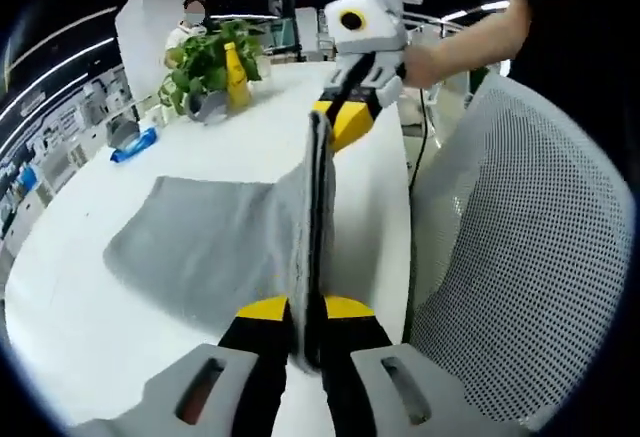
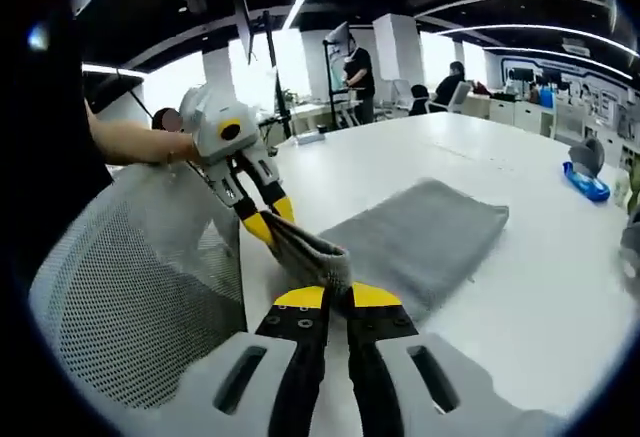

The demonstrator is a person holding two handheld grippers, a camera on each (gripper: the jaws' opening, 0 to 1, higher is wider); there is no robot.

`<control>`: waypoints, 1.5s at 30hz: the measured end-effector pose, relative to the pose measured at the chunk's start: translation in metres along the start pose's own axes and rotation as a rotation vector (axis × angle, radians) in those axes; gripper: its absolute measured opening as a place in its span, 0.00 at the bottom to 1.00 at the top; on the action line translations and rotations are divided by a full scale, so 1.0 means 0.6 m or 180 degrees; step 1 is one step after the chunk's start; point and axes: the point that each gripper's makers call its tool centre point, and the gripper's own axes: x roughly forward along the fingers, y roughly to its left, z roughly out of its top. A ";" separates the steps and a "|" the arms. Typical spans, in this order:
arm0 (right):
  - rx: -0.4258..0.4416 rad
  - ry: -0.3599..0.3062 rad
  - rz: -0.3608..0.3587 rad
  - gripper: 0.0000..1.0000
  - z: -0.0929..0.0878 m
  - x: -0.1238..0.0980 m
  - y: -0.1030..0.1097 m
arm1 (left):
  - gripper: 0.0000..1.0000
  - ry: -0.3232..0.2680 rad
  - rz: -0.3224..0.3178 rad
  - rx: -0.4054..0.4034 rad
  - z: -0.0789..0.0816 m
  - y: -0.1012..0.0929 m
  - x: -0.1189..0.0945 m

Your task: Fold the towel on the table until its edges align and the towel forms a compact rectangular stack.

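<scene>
A grey towel (image 1: 215, 247) lies on the white table (image 1: 70, 317), with its near edge lifted and stretched taut between both grippers. My left gripper (image 1: 306, 315) is shut on one corner of that edge. The right gripper (image 1: 345, 117), held by a hand, is shut on the far corner. In the right gripper view the towel (image 2: 430, 232) spreads across the table (image 2: 540, 307). My right gripper (image 2: 337, 292) pinches its bunched corner, and the left gripper (image 2: 270, 219) grips the other corner.
A white mesh chair (image 1: 520, 257) stands close to the table's edge, also seen as the chair (image 2: 120, 287). A potted plant (image 1: 205, 67), a yellow bottle (image 1: 236, 77) and a blue packet (image 1: 135, 145) sit at the far end. People stand in the background.
</scene>
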 end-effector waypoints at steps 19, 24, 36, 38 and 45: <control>0.1396 -0.0385 -0.0023 0.04 -0.046 -0.016 -0.049 | 0.05 -0.0776 0.0179 -0.1451 0.020 0.080 -0.001; 0.1486 -0.0423 -0.0033 0.04 -0.054 -0.023 -0.053 | 0.04 -0.0803 0.0095 -0.1529 0.029 0.071 -0.001; 0.1445 -0.0876 0.0050 0.04 -0.010 -0.061 -0.031 | 0.03 -0.1229 -0.0128 -0.1725 0.079 0.063 -0.029; 0.1437 -0.0912 0.0084 0.04 -0.003 -0.071 -0.022 | 0.03 -0.1322 -0.0182 -0.1768 0.089 0.062 -0.034; 0.1504 -0.1105 0.0166 0.04 0.017 -0.097 -0.005 | 0.03 -0.1728 -0.0657 -0.2006 0.135 0.041 -0.063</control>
